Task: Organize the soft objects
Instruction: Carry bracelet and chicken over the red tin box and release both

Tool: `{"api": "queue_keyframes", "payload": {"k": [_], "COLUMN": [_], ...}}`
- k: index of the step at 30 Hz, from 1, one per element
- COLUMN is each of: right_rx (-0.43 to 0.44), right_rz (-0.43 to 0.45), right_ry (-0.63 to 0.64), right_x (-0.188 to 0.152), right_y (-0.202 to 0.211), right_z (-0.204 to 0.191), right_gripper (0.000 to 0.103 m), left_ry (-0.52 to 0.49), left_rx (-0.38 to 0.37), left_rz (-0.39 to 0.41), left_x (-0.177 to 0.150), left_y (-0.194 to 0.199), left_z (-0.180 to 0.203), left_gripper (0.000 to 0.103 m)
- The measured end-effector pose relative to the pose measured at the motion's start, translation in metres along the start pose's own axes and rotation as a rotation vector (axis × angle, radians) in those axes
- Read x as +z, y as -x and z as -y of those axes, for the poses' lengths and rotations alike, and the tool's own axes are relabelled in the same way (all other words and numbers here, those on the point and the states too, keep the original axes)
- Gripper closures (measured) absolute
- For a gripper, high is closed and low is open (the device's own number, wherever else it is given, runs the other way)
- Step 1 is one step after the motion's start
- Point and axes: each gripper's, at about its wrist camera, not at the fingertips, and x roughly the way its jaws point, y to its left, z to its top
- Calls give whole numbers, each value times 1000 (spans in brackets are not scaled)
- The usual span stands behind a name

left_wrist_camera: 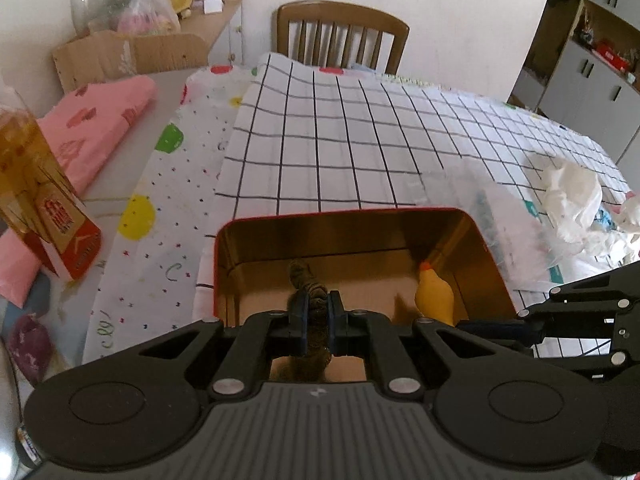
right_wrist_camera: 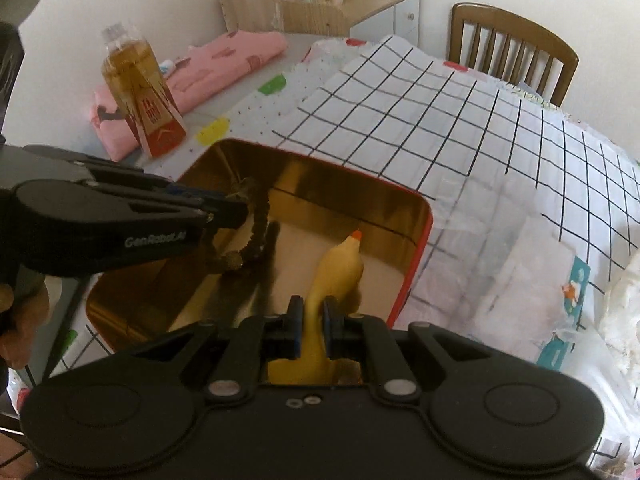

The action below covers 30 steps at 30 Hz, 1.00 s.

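Note:
An open red tin box with a gold inside stands on the checked cloth. My left gripper is shut on a brown striped soft toy and holds it over the box's left part; the toy also shows in the right wrist view. My right gripper is shut on a yellow rubber chicken with an orange tip, held inside the box's right part. The chicken shows in the left wrist view, with the right gripper's arm at the right edge.
A bottle of amber liquid stands left of the box. Folded pink cloth lies behind it. Crumpled white plastic bags lie at the right. A wooden chair stands at the table's far side.

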Motion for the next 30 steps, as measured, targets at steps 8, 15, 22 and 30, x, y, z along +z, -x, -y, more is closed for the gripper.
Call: {"api": "queue_keyframes", "payload": {"k": [8, 15, 22, 30], "right_rx": [-3, -8, -10, 0], "right_rz": [-13, -27, -7, 25], "right_ry": [29, 38, 33, 7], "right_x": [1, 4, 5, 4], "right_y": [-7, -10, -6, 7], "right_z": [0, -1, -1, 1], "right_gripper": [91, 83, 71, 61], "left_ry": [-2, 10, 21, 19], "left_rx": [-4, -7, 4, 6], "left_rz": [-45, -48, -37, -12], "left_x": [-2, -3, -2, -3], "left_y": [-14, -15, -10, 0], "left_z": [1, -1, -2, 1], "left_gripper": [94, 94, 93, 90]}}
